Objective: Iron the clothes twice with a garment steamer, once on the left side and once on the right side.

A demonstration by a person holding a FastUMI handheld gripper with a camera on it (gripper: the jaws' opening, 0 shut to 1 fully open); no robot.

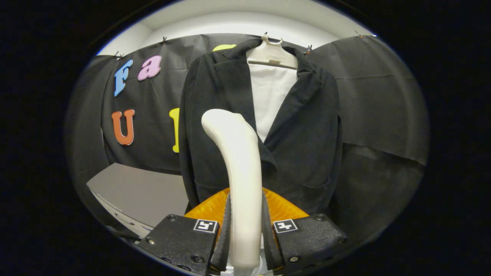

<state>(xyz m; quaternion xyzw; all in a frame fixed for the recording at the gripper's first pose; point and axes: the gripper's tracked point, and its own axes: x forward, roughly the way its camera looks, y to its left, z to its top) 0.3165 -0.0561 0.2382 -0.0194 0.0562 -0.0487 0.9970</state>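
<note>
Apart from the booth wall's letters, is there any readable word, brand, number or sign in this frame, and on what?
None readable.
Gripper, shut on the garment steamer's handle: two square black-and-white marker tags, patterns only, no words.
Hanger holding the black jacket: a small raised plate, too blurred to read.
Grey box beside the jacket: faint marks on its front, too small to read.
</note>
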